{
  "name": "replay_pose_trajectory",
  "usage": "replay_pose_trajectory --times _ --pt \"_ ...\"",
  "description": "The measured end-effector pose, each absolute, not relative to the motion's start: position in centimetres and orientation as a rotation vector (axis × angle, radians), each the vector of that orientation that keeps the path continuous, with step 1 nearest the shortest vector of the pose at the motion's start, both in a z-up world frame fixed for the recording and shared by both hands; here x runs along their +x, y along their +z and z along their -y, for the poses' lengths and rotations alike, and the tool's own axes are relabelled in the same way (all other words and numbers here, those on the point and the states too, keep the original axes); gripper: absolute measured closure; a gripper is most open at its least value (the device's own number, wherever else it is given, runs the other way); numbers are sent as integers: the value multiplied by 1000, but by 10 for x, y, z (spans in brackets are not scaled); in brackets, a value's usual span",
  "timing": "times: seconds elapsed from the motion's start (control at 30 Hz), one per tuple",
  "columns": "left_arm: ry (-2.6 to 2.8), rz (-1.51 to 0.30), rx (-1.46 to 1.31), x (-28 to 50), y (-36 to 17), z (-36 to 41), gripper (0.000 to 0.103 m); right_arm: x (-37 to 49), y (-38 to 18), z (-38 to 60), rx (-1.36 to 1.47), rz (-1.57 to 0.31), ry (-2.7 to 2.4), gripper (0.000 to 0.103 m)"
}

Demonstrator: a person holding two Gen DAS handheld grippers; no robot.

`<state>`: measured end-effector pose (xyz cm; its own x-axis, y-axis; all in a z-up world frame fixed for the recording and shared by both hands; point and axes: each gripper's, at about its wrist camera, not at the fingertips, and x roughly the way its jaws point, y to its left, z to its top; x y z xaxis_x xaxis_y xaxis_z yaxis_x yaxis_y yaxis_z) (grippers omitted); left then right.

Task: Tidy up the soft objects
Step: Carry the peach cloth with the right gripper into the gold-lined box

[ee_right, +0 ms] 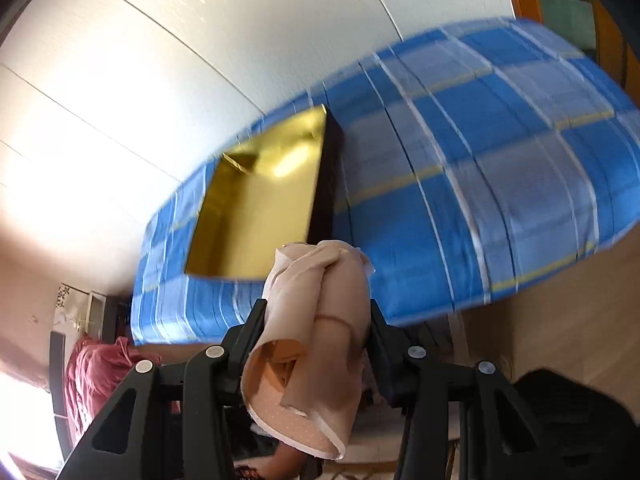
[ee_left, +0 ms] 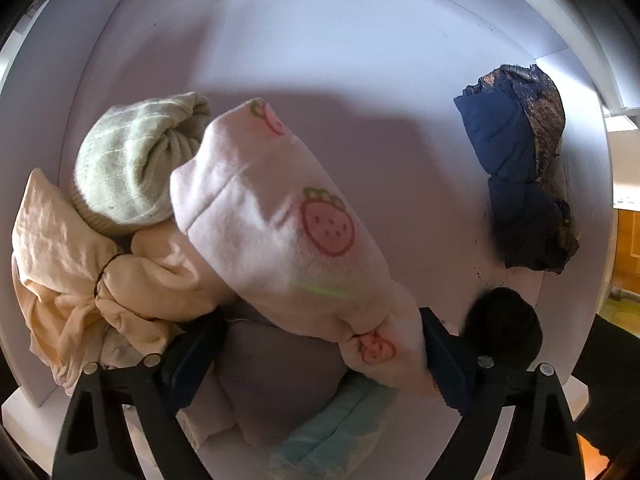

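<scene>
- The pink strawberry-print bundle [ee_left: 280, 216] is a soft fleece roll, pale pink with red berries and green tops, lying slantwise in the white box [ee_left: 320, 40].
- Its knotted lower end sits between the fingers of the left gripper [ee_left: 320, 354]; the jaws stand wide, the right finger touches the cloth, the left finger is clear of it.
- Beside it lie a ribbed pale-green knit roll [ee_left: 132, 164], a crumpled peach cloth bundle [ee_left: 80, 264] tied with a dark band, a lilac-grey piece [ee_left: 276, 380] and a light-blue cloth [ee_left: 336, 440] under the gripper.
- Against the box's right wall lies a navy lace garment [ee_left: 520, 168], and near it a black round roll [ee_left: 504, 324].
- The right gripper [ee_right: 316, 320] is clamped on a beige garment [ee_right: 316, 344], smooth and thin, folded over itself, with a dotted inner face hanging below the fingers.
- Behind it lies a bed with a blue checked sheet [ee_right: 480, 184], and on it an open gold-lined box [ee_right: 256, 208] with dark sides.
- Lower left shows a crumpled pink cloth [ee_right: 92, 376].
</scene>
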<state>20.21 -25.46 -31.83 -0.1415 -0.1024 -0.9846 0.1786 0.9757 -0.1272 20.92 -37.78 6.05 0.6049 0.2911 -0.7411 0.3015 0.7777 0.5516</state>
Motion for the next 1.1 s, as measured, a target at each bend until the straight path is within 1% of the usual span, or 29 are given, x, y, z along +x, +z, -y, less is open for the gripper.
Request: replay_pose_trajectory --times 0.2,0.37,0.77,1.1 --pt "-237 -1700 54 189 -321 252 15 240 87 377 652 -909 -55 57" --pt "-244 -1698 59 180 -326 253 17 276 91 365 616 -914 -76 57" --pt "-263 -1699 57 176 -311 235 19 370 64 324 501 -967 -155 57" --pt "-272 -1696 63 184 -296 221 19 409 37 319 405 -976 -259 57"
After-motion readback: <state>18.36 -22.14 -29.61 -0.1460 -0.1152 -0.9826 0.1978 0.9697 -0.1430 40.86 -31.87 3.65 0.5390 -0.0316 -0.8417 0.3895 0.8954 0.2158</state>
